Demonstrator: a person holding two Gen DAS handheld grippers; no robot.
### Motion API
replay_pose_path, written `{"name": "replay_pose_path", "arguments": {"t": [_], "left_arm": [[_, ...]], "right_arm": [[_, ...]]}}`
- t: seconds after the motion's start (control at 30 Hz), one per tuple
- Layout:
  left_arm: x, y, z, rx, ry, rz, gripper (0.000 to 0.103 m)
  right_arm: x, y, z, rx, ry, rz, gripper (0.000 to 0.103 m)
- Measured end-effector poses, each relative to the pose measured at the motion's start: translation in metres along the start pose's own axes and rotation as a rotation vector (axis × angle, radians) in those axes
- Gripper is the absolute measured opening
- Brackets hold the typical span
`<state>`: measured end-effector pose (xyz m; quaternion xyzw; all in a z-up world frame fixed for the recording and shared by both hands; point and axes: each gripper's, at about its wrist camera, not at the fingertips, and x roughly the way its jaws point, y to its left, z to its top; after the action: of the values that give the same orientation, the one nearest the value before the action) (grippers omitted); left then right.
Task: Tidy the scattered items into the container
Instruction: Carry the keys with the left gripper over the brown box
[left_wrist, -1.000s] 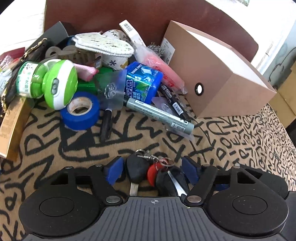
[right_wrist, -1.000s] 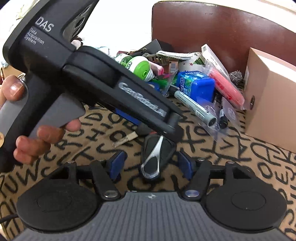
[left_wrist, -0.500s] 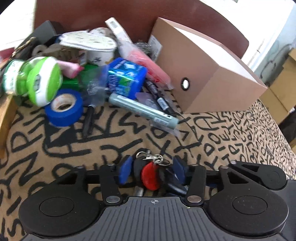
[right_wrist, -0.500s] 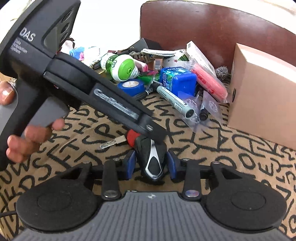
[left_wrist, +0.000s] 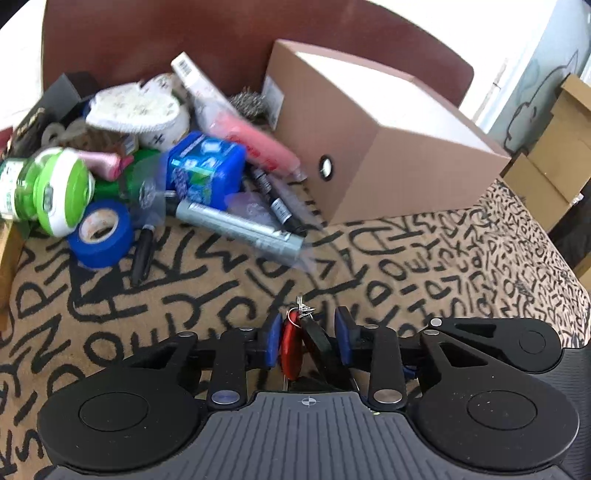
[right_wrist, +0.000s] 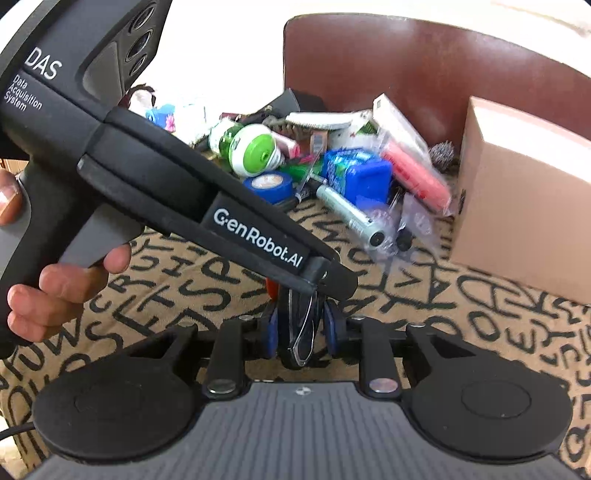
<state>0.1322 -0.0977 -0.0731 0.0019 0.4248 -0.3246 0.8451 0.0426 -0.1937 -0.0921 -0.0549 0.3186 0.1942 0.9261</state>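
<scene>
Both grippers' fingers have closed on the key bunch, lifting it

A tan cloth printed with black letters covers the surface. On it, at about 1 o'clock in the left wrist view, sits a brown box. From 10 to 12 o'clock lies a heap: blue tape flat on the cloth, a green-and-white jar on its side just above it, a black pen beside the tape, a grey marker lying aslant, and a blue pack behind it. A red tube leans toward the box.
</scene>
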Motion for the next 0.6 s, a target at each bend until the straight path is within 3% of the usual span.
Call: {"name": "replay_pose_path", "arguments": {"t": [0.3, 0.6], "left_arm": [[-0.024, -0.033, 0.036, 0.025, -0.086, -0.043, 0.03], [-0.028, -0.082, 0.111, 0.097, -0.194, -0.104, 0.032]], "right_arm": [[-0.04, -0.023, 0.017, 0.018, -0.134, -0.057, 0.027], [-0.076, -0.075, 0.065, -0.003, -0.264, -0.164, 0.027]]}}
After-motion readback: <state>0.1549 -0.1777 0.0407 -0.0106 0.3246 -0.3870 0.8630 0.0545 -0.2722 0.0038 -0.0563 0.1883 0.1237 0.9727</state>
